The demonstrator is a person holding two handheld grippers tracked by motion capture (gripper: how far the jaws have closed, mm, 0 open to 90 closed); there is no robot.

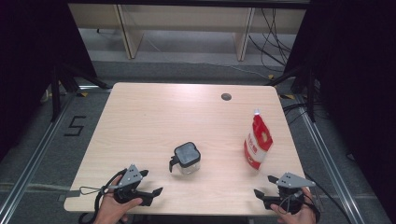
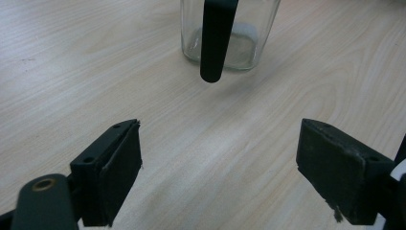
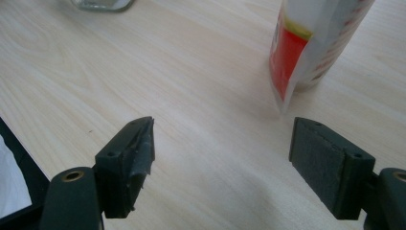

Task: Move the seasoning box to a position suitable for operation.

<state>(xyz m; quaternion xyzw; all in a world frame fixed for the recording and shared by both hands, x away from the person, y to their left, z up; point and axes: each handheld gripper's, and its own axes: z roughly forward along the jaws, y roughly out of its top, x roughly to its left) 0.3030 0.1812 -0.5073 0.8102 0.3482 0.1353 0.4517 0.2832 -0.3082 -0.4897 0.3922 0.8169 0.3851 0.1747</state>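
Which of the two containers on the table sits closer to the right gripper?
The red and white pouch, standing upright just ahead of the right gripper. The glass jar with the black lid is mid-table, nearer the left gripper.
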